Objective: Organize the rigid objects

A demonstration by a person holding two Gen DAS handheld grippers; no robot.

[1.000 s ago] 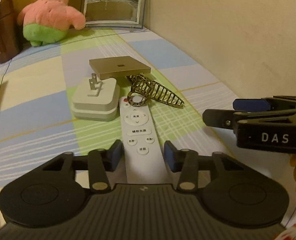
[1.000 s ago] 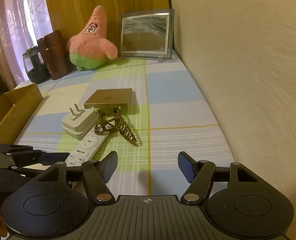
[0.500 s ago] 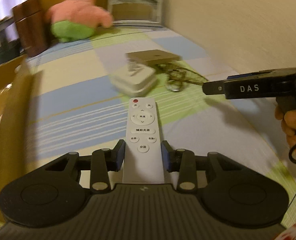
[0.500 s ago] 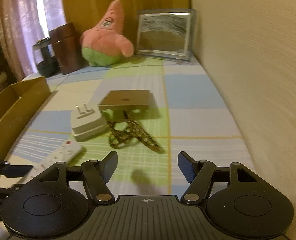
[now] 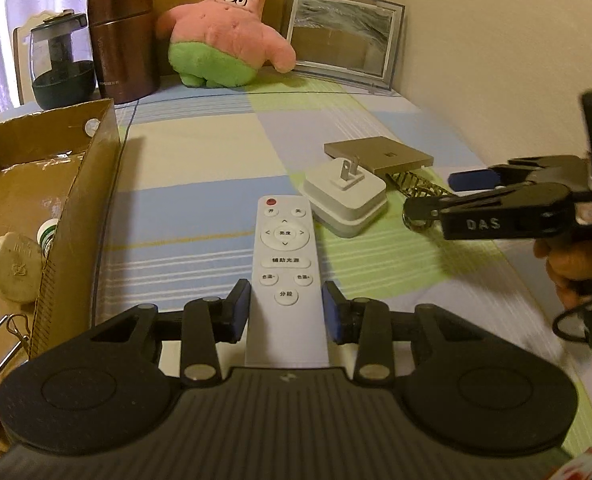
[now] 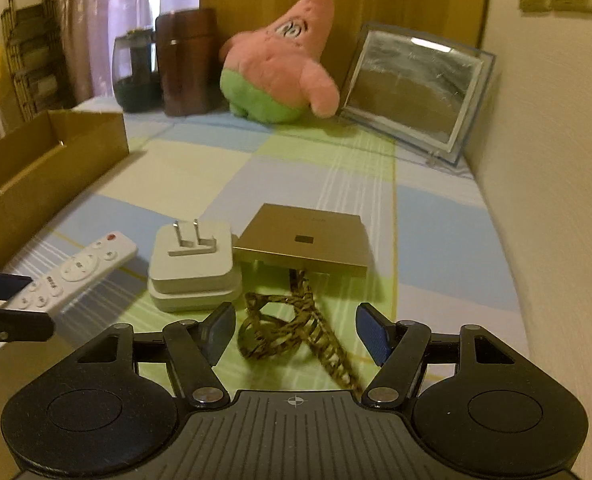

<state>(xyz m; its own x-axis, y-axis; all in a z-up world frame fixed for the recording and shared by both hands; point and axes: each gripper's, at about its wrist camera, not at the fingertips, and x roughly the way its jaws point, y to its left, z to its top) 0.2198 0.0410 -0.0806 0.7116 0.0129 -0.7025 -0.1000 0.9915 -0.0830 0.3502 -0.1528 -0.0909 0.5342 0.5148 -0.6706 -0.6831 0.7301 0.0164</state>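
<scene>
My left gripper (image 5: pixel 287 308) is shut on the lower end of a white remote (image 5: pixel 284 240), which points away over the checked cloth. A white charger plug (image 5: pixel 345 200) lies prongs up beside a flat gold box (image 5: pixel 377 154). A brown patterned hair claw (image 6: pixel 288 328) lies in front of that box, partly under its edge. My right gripper (image 6: pixel 296 332) hangs open just over the claw, its blue pads apart on either side and not touching it. The remote (image 6: pixel 80 268) shows at the left of the right wrist view.
An open cardboard box (image 5: pixel 76 184) with several small items stands at the left edge. At the back are a pink star plush (image 5: pixel 224 40), a framed picture (image 5: pixel 341 40), a brown canister (image 5: pixel 122 44) and a glass jar (image 5: pixel 60 68). A wall runs along the right.
My left gripper closed on the remote and drew it left, away from the plug and claw, nearer the cardboard box. My right gripper moved in over the hair claw.
</scene>
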